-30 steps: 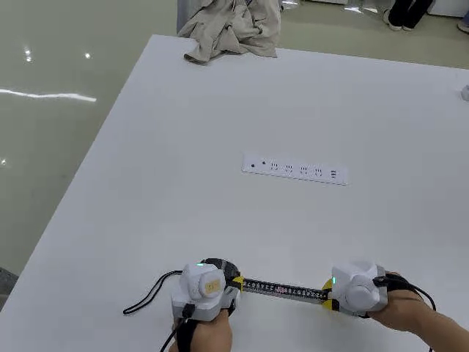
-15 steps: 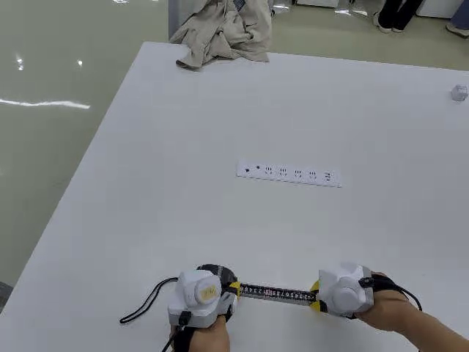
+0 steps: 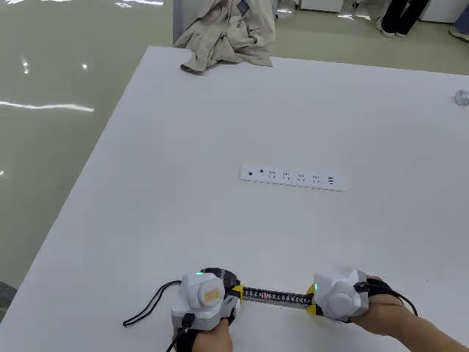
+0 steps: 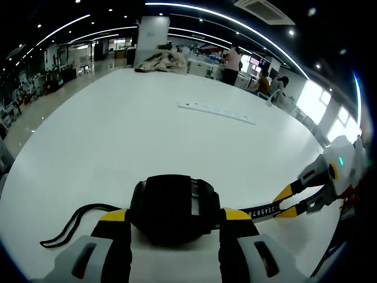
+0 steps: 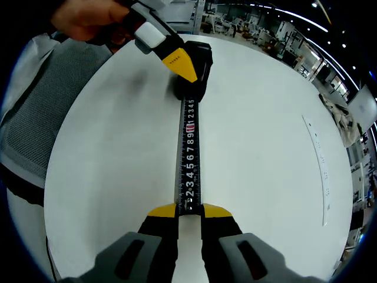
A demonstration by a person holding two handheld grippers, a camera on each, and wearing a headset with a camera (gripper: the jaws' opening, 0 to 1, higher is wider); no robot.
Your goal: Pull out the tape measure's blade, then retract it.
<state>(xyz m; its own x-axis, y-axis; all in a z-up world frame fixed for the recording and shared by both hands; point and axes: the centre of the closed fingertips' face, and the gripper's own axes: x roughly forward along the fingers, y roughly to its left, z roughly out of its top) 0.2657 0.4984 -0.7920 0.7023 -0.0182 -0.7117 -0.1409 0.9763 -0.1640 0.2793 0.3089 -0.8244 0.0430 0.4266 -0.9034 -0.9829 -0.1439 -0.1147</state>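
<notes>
My left gripper (image 4: 175,217) is clamped on the tape measure (image 4: 169,200), seated between my jaws at six o'clock in the left gripper view. The blade (image 4: 262,210) runs out toward four o'clock over the white table (image 4: 147,135). My right gripper (image 5: 189,211) pinches the blade's end; the tape measure lies at its twelve o'clock.

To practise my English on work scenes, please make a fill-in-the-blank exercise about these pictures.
1. The left gripper is shut on the round ____ tape measure case.
2. The right gripper is shut on the end of its numbered blade, stretched over the ____ table.
3. Beyond lies a long white power strip with a row of ____.
Missing words: black; white; sockets.
</notes>
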